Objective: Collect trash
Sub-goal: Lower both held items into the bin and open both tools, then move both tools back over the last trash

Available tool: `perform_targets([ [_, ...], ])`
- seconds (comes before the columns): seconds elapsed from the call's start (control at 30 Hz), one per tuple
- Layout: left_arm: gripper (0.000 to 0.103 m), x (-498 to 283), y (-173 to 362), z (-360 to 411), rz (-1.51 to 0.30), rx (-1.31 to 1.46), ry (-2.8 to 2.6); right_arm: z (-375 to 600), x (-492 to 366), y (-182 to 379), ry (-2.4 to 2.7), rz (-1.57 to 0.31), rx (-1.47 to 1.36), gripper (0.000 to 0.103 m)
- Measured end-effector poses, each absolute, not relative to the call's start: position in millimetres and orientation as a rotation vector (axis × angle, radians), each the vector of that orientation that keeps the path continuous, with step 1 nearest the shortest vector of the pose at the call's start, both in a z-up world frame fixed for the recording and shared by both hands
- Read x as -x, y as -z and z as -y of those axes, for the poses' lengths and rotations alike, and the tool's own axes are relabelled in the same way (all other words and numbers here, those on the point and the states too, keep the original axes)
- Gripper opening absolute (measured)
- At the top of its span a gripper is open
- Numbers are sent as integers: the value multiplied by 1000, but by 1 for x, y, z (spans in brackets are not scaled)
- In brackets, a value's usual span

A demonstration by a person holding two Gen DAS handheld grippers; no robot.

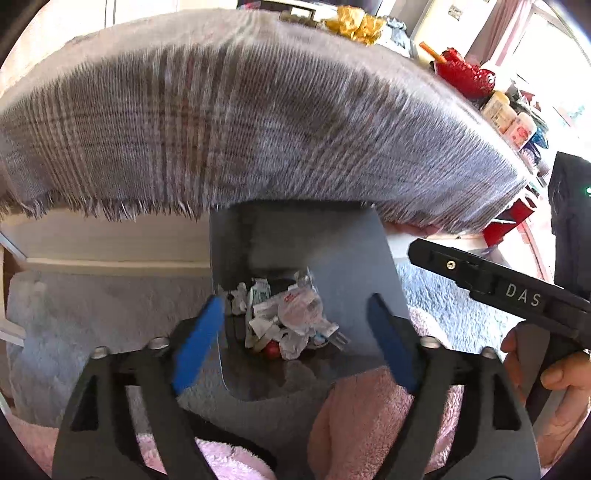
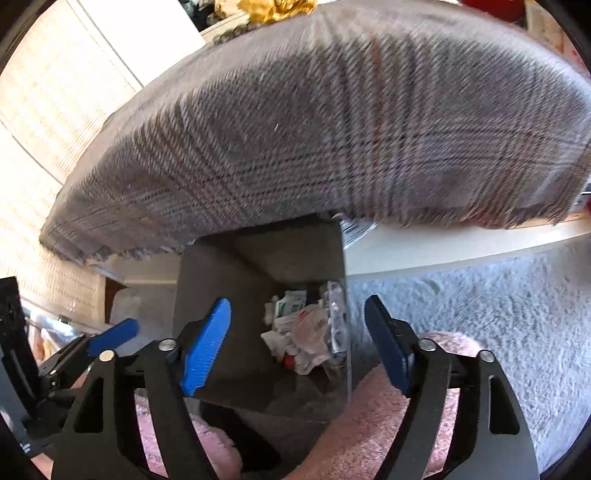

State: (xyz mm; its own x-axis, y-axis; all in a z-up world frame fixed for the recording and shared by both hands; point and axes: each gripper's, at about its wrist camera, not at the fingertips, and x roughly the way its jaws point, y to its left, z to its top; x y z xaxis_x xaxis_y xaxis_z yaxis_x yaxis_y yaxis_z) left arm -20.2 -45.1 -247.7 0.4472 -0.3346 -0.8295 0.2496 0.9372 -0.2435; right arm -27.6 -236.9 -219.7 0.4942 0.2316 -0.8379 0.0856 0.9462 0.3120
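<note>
A grey square trash bin (image 1: pixel 332 251) stands on the carpet below the cloth-covered table; it also shows in the right wrist view (image 2: pixel 221 273). Crumpled wrappers and packets (image 1: pixel 291 317) lie in its bottom, and they show in the right wrist view too (image 2: pixel 306 332). My left gripper (image 1: pixel 295 343) is open and empty above the bin mouth. My right gripper (image 2: pixel 297 347) is open and empty over the bin as well. The right gripper's body (image 1: pixel 517 291) shows at the right of the left wrist view, and a left finger (image 2: pixel 112 336) shows at the left of the right wrist view.
A grey plaid cloth (image 1: pixel 240 122) with a frayed edge hangs over the table above the bin. Red items (image 1: pixel 465 74), bottles (image 1: pixel 506 114) and a gold wrapper (image 1: pixel 354 22) sit at the table's far side. Pale blue carpet (image 2: pixel 480 302) surrounds the bin. Pink fluffy fabric (image 2: pixel 369 424) lies below the grippers.
</note>
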Motion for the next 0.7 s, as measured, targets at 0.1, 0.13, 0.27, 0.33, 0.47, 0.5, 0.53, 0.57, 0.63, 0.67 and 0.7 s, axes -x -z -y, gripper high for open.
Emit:
perform_targets([
  [0.1,87,20,236,45,-1025,98,362,246,27,206,-78,-1021,-337,82],
  [0.13,90,18,233,45,-1022,99,362,248,27,202,-74,-1011,-337,86],
  [0.27,94,12,208,44,-962,73,357,257,21,176,-53,-938,-313,90],
  [0.33,95,6,189,40,-922,55,350,260,17,165,-52,-910,-303,91],
  [0.47,95,-13,149,34,-834,1,330,263,0,139,-47,-843,-263,91],
  [0.5,95,-16,140,35,-807,-17,323,264,-6,131,-46,-823,-252,91],
  [0.53,95,-22,130,35,-777,-39,316,264,-11,126,-46,-809,-246,91],
  [0.57,95,-28,119,36,-748,-59,309,265,-19,119,-44,-793,-239,91],
  [0.63,95,-42,106,37,-718,-72,305,266,-33,110,-39,-775,-222,91],
  [0.67,95,-51,100,38,-711,-74,308,268,-40,106,-35,-766,-213,91],
  [0.7,95,-58,97,38,-709,-72,312,268,-45,103,-32,-761,-206,91],
])
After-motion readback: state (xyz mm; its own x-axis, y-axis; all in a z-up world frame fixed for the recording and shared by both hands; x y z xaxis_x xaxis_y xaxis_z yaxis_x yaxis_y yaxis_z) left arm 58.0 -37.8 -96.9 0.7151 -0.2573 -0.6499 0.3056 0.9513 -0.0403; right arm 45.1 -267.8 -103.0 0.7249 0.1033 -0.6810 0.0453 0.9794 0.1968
